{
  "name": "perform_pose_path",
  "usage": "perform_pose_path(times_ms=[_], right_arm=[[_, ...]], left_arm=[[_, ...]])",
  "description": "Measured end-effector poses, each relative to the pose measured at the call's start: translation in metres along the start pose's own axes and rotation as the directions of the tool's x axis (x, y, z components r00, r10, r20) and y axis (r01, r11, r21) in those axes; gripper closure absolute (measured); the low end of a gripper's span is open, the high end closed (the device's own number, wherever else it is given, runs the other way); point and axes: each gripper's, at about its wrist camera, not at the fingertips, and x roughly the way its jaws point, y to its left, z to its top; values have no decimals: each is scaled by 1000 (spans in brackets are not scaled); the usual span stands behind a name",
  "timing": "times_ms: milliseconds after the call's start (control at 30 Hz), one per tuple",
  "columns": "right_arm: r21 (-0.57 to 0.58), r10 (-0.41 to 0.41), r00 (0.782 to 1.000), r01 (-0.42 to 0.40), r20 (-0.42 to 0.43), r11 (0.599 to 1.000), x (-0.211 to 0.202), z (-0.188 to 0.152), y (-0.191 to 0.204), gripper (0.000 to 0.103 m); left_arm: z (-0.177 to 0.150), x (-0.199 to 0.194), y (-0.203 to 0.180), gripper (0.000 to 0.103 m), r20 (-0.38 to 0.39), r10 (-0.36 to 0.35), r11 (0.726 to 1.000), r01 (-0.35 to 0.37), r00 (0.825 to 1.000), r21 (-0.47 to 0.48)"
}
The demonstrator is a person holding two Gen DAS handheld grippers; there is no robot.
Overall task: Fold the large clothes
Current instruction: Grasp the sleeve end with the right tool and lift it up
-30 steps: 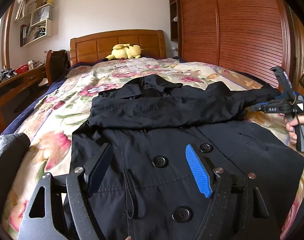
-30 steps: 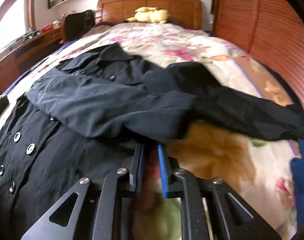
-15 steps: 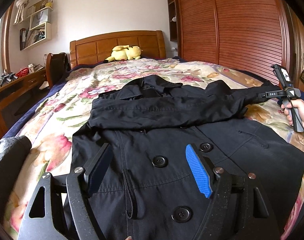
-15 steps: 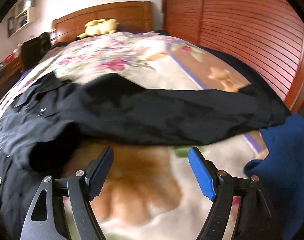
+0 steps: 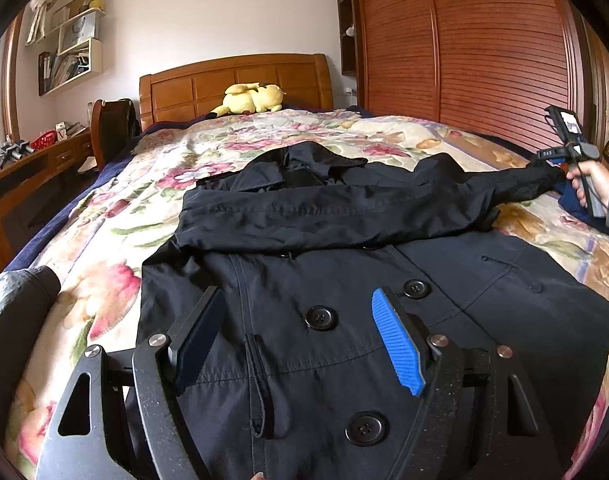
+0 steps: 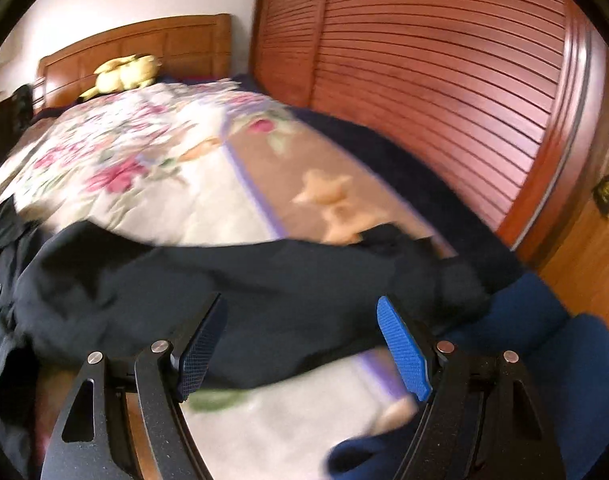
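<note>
The left gripper [image 5: 296, 344] hovers with jaws spread wide over the buttoned front of the black coat [image 5: 344, 280], which lies flat on the floral bedspread [image 5: 116, 280]. The cloth looks soft, limp and fairly heavy. Farther off, the right gripper [image 6: 302, 344], also agape and empty, nears the outstretched sleeve [image 6: 264, 280]; its cuff, though blurred, seems the sensible hold.

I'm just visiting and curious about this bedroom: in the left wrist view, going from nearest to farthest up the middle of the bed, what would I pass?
Left claw → black coat buttoned front → folded-over sleeve → coat collar → floral bedspread → yellow plush toy → wooden headboard.
</note>
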Motion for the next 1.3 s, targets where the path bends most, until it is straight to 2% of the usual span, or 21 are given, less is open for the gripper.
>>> perform_pose_path(times_ms=[100,167,400,567,600,633,700,733,833,933,1133,1300], right_arm=[[-23,11,999,-12,-47,1000,13,8,-8,24],[-43,-32,997,29,-70,999,22,11,-14,24],[-6,-87,982,87,-167,996,65,11,-36,24],[2,-56,982,58,-178,998,79,1,-36,24],[-8,-50,983,49,-175,999,80,1,-35,29],[-24,-39,984,35,-173,999,80,1,-31,49],[-59,-44,986,35,-161,998,76,0,-23,67],[-83,-39,990,27,-138,996,70,2,-17,79],[-123,-26,999,20,-42,992,44,9,1,84],[-161,17,998,-8,54,987,6,21,23,85],[-278,147,975,-97,167,956,-69,41,84,86],[-396,254,942,-152,218,906,-126,44,149,86]], left_arm=[[0,1,0,26,0,-1,1000,1,1000,-3],[0,0,0,26,-3,-1,1000,1,1000,-3],[-1,5,-1,26,-16,4,1000,-4,1000,-1],[-1,6,0,26,-17,2,1000,-2,1000,-6],[-1,6,0,26,-18,2,1000,-2,1000,-6],[-1,6,0,26,-17,2,1000,-2,1000,-6],[-1,6,0,26,-16,2,1000,-2,1000,-6],[-1,6,0,26,-15,2,1000,-2,1000,-6],[0,5,2,26,-9,-1,1000,1,1000,-11],[2,1,3,26,2,-11,1000,11,1000,-16],[7,-12,6,26,36,6,1000,-5,999,-6],[10,-20,17,26,53,17,1000,-16,998,-22]])
